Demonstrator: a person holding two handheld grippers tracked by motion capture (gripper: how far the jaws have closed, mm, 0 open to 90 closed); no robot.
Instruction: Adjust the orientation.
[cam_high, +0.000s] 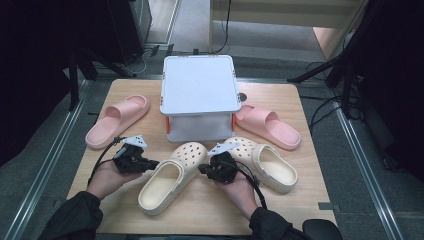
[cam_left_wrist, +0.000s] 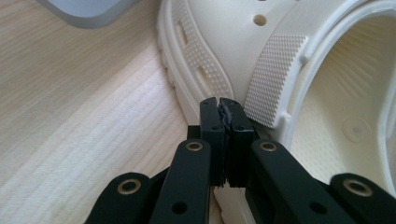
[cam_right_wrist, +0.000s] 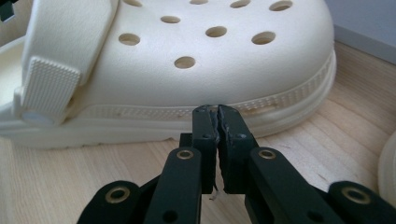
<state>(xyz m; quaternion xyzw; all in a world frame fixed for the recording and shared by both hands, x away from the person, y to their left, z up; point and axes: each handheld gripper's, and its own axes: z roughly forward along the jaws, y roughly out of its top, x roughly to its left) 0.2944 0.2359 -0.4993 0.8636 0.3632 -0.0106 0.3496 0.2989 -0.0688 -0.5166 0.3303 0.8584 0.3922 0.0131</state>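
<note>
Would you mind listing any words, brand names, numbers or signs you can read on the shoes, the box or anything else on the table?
None can be read.
Cream clogs: holes and ribbed texture, no lettering; a round embossed mark on one insole is too faint to read.
Pink slides: plain.
White box: lid blank, no label.

Two cream clogs: left clog (cam_high: 170, 176) lower centre of the high view, right clog (cam_high: 265, 162) beside it, both with round holes on top and a dotted-texture strap; two plain pink slides (cam_high: 117, 120) (cam_high: 267, 126) mid left and mid right; white-lidded box (cam_high: 199, 85) with orange clips; pale wood-grain table (cam_high: 210, 210); black grippers (cam_high: 150, 163) (cam_high: 204, 169)
</note>
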